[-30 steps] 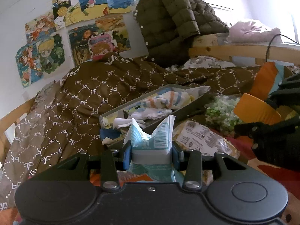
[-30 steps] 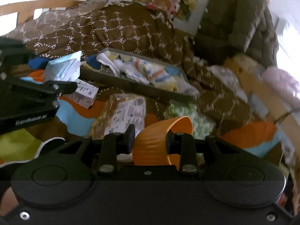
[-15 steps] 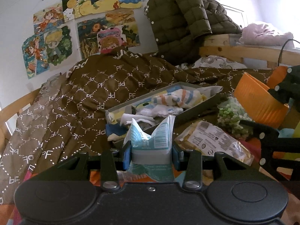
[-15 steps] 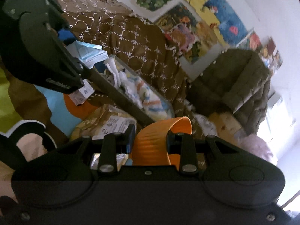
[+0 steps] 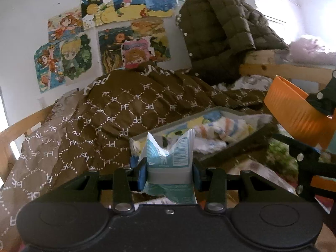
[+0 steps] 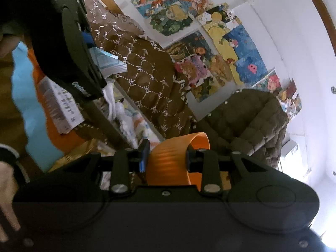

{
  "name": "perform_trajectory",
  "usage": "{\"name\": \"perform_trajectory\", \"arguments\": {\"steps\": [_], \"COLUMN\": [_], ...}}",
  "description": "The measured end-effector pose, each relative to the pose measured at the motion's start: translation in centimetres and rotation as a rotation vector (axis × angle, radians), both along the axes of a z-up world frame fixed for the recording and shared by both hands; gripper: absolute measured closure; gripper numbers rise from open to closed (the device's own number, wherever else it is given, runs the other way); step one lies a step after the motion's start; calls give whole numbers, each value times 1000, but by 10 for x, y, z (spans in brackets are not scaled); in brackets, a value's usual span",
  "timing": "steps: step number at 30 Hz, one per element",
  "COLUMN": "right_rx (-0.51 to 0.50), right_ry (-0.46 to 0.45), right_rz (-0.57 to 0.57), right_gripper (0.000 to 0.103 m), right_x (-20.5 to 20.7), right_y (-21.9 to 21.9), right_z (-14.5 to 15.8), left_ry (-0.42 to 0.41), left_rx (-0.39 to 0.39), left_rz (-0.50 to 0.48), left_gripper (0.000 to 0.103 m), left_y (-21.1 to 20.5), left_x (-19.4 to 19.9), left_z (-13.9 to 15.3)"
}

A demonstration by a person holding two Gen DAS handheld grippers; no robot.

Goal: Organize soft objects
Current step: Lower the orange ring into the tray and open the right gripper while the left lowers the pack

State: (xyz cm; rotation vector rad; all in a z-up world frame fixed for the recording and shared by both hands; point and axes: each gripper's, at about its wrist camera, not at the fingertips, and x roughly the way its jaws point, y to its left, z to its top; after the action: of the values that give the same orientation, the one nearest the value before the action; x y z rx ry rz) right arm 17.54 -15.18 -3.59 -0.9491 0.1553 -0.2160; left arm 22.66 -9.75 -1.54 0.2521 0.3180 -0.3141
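My left gripper (image 5: 169,171) is shut on a pale blue and white soft tissue pack (image 5: 170,157) and holds it above the bed, in front of a grey tray (image 5: 222,147) filled with socks and small cloths (image 5: 222,128). My right gripper (image 6: 168,157) is shut on the rim of an orange ribbed container (image 6: 168,159) and holds it tilted in the air. The orange container (image 5: 294,113) also shows at the right of the left wrist view, right of the tray. The left gripper (image 6: 77,67) shows at the upper left of the right wrist view.
A brown patterned quilt (image 5: 117,113) covers the bed behind the tray. A dark green puffer jacket (image 5: 220,35) hangs over the wooden bed frame (image 5: 283,71). Green-white fluffy stuff (image 5: 281,153) and paper packets (image 6: 61,109) lie near the tray. Posters (image 5: 109,35) cover the wall.
The right gripper has lifted the orange container and rolled sharply to one side, up to the tray's right side. The left gripper has risen slightly, still holding the tissue pack.
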Motion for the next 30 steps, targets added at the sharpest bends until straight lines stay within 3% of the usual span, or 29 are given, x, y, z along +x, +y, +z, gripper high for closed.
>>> {"name": "perform_trajectory", "arguments": {"steps": [8, 16, 24, 30], "right_rx": [-100, -110, 5, 73], "right_ry": [-92, -83, -102, -44], "right_rz": [39, 29, -37, -56], "right_gripper": [79, 79, 79, 78], "right_x": [64, 133, 185, 213], "right_y": [-11, -36, -61, -84], "right_z": [-2, -19, -22, -30], "left_ry": [-41, -42, -21, 37], "left_rx": [-30, -26, -4, -24], "left_rz": [49, 80, 97, 105], "left_gripper": [59, 59, 59, 59], "left_y": [-8, -20, -36, -42], "left_x": [63, 120, 157, 175], "left_z": [5, -5, -18, -27]}}
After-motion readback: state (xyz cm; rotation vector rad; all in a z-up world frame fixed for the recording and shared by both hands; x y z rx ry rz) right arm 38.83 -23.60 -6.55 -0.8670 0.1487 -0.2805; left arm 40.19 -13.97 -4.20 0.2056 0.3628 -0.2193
